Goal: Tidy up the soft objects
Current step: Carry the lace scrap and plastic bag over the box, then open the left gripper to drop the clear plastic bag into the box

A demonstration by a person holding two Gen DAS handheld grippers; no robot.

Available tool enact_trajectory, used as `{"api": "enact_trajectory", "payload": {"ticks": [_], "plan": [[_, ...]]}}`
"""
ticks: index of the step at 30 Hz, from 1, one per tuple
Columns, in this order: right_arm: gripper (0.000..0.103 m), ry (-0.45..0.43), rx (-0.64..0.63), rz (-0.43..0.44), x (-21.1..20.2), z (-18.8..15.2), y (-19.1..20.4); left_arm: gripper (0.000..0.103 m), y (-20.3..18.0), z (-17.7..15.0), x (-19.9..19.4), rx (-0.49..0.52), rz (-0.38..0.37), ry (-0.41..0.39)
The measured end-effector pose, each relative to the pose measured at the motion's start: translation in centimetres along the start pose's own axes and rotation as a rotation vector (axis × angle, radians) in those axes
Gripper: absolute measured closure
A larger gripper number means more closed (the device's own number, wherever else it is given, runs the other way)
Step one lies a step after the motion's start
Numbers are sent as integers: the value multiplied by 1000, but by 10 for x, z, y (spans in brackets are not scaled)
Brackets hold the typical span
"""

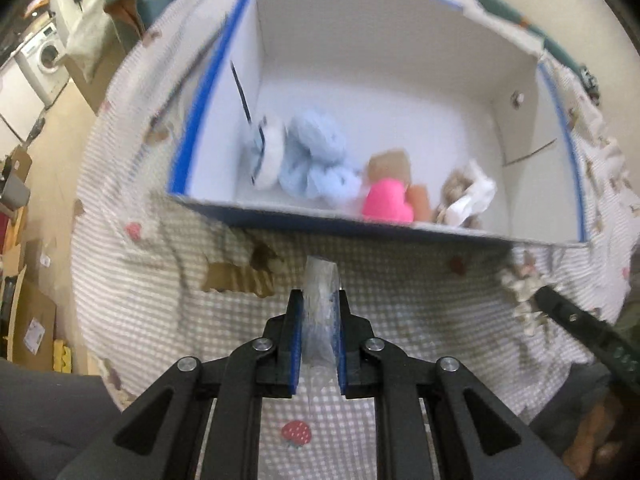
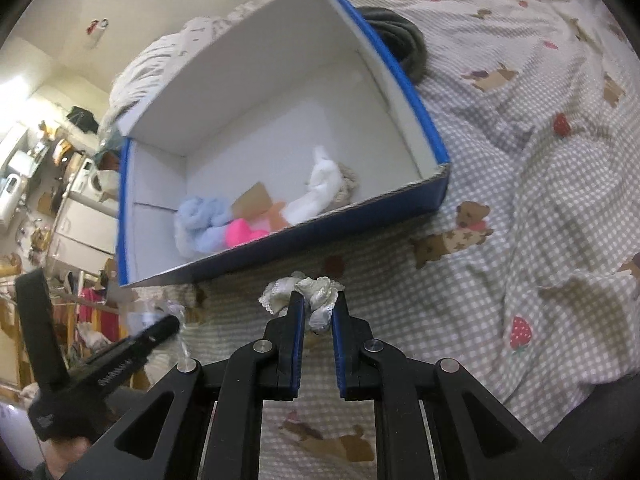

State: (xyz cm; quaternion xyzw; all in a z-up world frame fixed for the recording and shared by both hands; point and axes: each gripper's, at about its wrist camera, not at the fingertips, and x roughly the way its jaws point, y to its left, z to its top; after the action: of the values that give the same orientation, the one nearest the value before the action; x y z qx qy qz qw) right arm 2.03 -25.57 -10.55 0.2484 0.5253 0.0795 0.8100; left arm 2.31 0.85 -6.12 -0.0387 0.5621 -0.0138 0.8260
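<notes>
A blue box with white inside (image 1: 208, 76) (image 2: 424, 120) stands on the checked bedsheet. Along its near wall lie a light blue plush (image 1: 312, 156) (image 2: 200, 216), a pink heart (image 1: 388, 202) (image 2: 240, 232), a brown piece (image 1: 390, 164), a white cloth (image 1: 472, 196) (image 2: 320, 188) and a beige plush. My left gripper (image 1: 319, 300) is shut on a clear plastic-wrapped item (image 1: 320, 280), in front of the box. My right gripper (image 2: 319, 300) is shut on a white lace frilly cloth (image 2: 316, 292), also in front of the box.
The bedsheet (image 2: 540, 200) with bear and strawberry print lies wrinkled all around. A dark coiled item (image 2: 400, 36) lies behind the box. The right gripper shows at the right of the left wrist view (image 1: 516, 284). A washing machine (image 1: 44, 60) and cardboard stand beyond the bed.
</notes>
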Motion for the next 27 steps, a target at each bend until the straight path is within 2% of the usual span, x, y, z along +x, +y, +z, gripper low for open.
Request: {"api": "enact_trajectory", "payload": {"ticks": [3, 7, 11, 15, 19, 23, 27], "plan": [[88, -27, -19, 24, -12, -1, 8, 91, -5, 13, -31, 26, -3, -66], [88, -108, -90, 55, -36, 4, 30, 91, -13, 40, -67, 67, 15, -186], [88, -188, -166, 86, -56, 20, 56, 91, -22, 79, -77, 69, 24, -251], [88, -236, -223, 97, -64, 46, 77, 91, -24, 103, -67, 70, 22, -257], [88, -258, -266, 83, -55, 71, 88, 91, -30, 122, -49, 80, 24, -248], [88, -227, -212, 96, -35, 91, 79, 91, -34, 130, -20, 81, 31, -209], [88, -214, -204, 80, -17, 96, 70, 91, -42, 137, 5, 98, 19, -164]]}}
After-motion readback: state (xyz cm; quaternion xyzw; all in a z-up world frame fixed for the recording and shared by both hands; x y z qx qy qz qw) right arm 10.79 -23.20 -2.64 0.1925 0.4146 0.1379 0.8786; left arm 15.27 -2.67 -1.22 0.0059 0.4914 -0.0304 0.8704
